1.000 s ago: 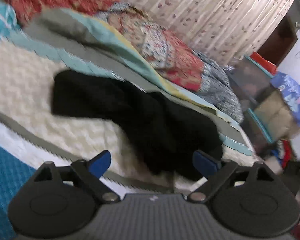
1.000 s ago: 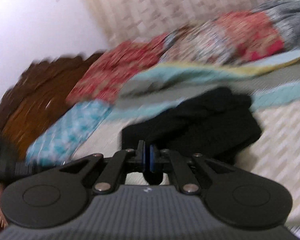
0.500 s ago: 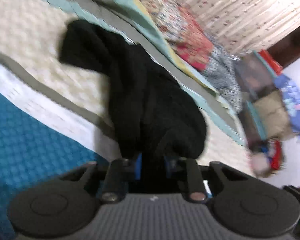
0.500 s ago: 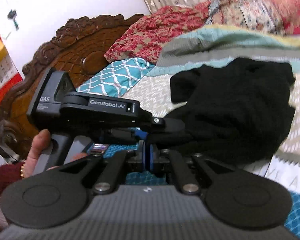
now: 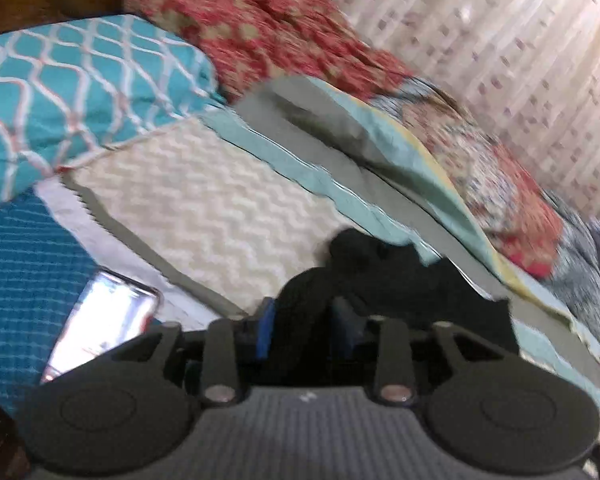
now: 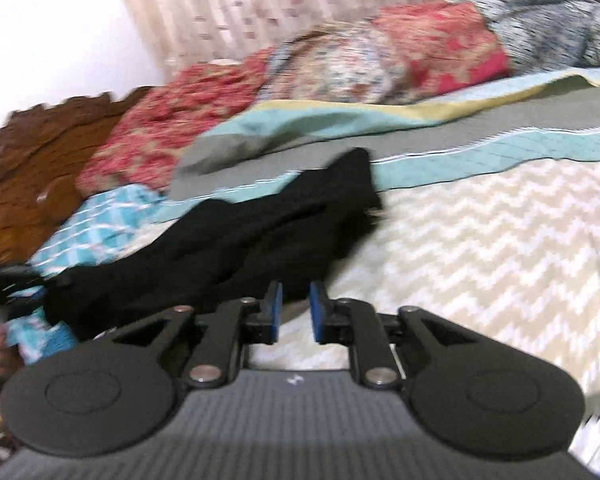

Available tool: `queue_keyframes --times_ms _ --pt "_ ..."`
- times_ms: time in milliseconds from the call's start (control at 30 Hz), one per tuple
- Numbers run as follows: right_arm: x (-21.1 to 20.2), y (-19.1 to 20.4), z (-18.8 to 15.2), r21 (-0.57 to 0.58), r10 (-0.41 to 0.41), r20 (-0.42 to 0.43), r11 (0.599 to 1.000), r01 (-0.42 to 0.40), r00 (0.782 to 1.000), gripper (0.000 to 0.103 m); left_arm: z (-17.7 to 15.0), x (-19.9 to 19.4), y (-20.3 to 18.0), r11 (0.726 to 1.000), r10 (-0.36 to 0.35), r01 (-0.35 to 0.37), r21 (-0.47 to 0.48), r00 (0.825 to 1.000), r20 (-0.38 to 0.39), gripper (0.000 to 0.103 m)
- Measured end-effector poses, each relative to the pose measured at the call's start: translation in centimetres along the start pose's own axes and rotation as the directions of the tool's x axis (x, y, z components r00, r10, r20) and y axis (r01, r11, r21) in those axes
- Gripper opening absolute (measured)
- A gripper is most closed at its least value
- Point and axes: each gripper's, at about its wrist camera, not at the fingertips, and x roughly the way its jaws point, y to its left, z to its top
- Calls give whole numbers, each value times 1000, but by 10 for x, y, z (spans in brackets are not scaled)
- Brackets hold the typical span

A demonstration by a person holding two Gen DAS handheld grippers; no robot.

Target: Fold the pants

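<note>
The black pants (image 6: 268,232) lie stretched in a long bunched strip across the cream zigzag bedspread (image 6: 480,248). My left gripper (image 5: 304,328) is shut on a thick fold of the black pants (image 5: 380,280), which fills the gap between its blue pads. My right gripper (image 6: 294,312) is slightly open with nothing between its blue pads, just at the near edge of the pants. The left gripper shows dimly at the far left of the right wrist view, at the other end of the pants.
A phone (image 5: 100,320) lies on the blue bed cover at the near left. A teal patterned pillow (image 5: 80,92), red floral bedding (image 5: 260,40) and a folded grey-teal blanket (image 5: 360,144) lie behind. A curtain (image 5: 500,60) and a wooden headboard (image 6: 32,168) lie beyond.
My left gripper closed on the pants and pulled them toward the pillow end, stretching them out. My right gripper went from shut to slightly open and moved in close to the pants.
</note>
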Motion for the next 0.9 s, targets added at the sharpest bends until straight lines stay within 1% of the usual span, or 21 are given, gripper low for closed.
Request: queue_keyframes --times_ms 33,67,100,167,233,267,300,333,367,433,467,500,533,567,600,633,700,733,767,833,900 --pt "6 -8 0 24 -8 -1 1000 8 1000 43 -7 -1 -2 1000 -23 24 20 1000 -7 39" --pt "17 -14 5 58 -22 -5 998 22 1000 47 -14 -2 -7 998 -54 55 36 998 -23 45" --pt "26 -20 8 83 -31 -13 996 32 999 47 -23 -4 -10 995 -88 89 40 995 -44 51" --pt "48 -30 18 121 -36 -38 992 41 999 49 -43 -4 -17 985 -166 171 37 981 -103 55" --pt "67 -35 25 174 -35 -46 984 42 998 56 -61 3 -28 974 -215 225 30 959 -183 66" --pt "80 -41 31 225 -29 -47 974 39 998 57 -71 11 -36 968 -230 246 45 945 -233 78" --pt "89 -46 33 269 -20 -48 962 32 999 58 -81 18 -44 966 -224 250 69 938 -264 85" --pt "98 -53 36 309 -6 -50 951 21 999 58 -89 24 -51 968 -201 234 92 940 -278 88" --pt "111 -57 39 359 15 -56 933 6 998 58 -96 32 -58 970 -173 214 115 942 -288 88" --pt "139 -61 41 452 59 -91 892 -12 994 58 -105 49 -68 970 -148 198 140 942 -302 77" --pt "148 -60 38 486 68 -119 874 -2 990 56 -109 60 -72 971 -139 192 139 937 -321 52" --pt "155 -58 35 513 66 -146 858 18 987 49 -110 67 -74 971 -144 200 132 928 -345 35" --pt "157 -54 32 525 59 -155 850 31 986 22 -110 72 -76 974 -134 188 125 926 -353 30" --pt "152 -51 32 529 65 -134 848 16 989 13 -108 74 -74 977 -127 177 115 928 -351 17" --pt "141 -50 37 533 74 -96 846 -11 993 11 -105 72 -73 975 -152 198 102 925 -348 11" --pt "127 -52 47 530 80 -41 847 -46 996 10 -101 66 -72 969 -185 229 93 921 -344 11" --pt "87 -54 68 506 88 68 855 -111 994 9 -95 54 -74 950 -248 295 98 910 -331 11" --pt "64 -53 80 478 95 118 867 -141 988 8 -93 50 -78 939 -280 329 102 902 -329 11" --pt "33 -47 95 419 94 177 893 -162 980 8 -92 42 -80 922 -325 373 98 888 -326 11" --pt "-17 -30 118 292 81 277 942 -164 957 7 -91 25 -86 872 -437 483 83 843 -315 11" --pt "-73 -6 137 151 74 394 978 -144 916 6 -86 10 -88 815 -534 576 66 791 -300 11"
